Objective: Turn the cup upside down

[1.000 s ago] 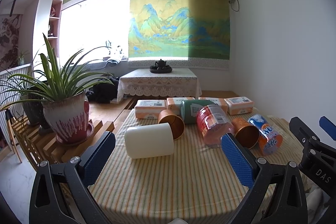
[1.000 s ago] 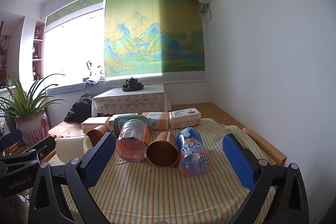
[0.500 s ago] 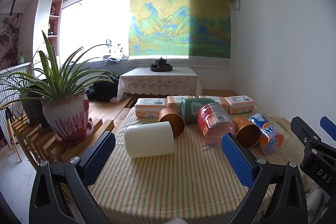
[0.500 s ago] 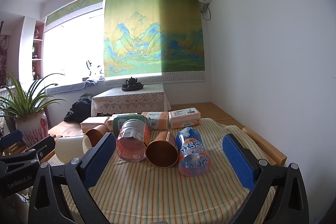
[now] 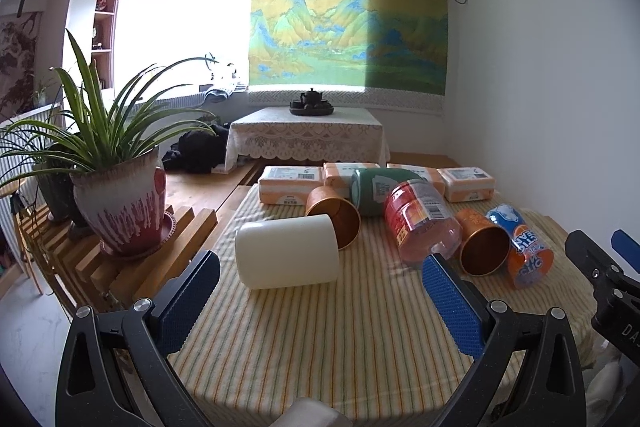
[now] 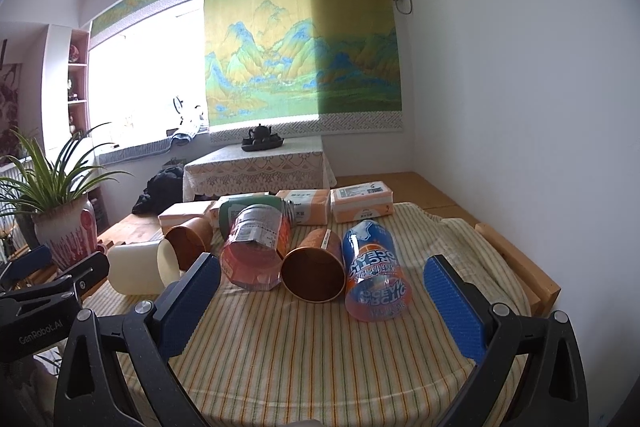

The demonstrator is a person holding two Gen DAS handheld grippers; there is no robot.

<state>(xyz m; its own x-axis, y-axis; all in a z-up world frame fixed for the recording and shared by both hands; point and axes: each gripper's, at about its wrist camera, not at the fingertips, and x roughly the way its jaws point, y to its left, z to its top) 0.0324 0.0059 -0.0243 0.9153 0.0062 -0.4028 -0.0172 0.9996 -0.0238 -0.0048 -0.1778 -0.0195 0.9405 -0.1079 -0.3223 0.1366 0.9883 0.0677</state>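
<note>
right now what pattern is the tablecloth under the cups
Thin stripes, orange and green on cream; the tablecloth shows best in the left wrist view.

Bright window beside a landscape hanging, white walls, lace-covered table.

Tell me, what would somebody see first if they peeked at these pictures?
Probably the row of cups tipped on their sides on the striped tablecloth: a white cup at the left, copper-coloured cups and a clear orange-and-blue printed cup at the right. Behind them hangs a big green mountain painting, and a leafy potted plant stands to the left. Both hand-held grippers hover open.
</note>
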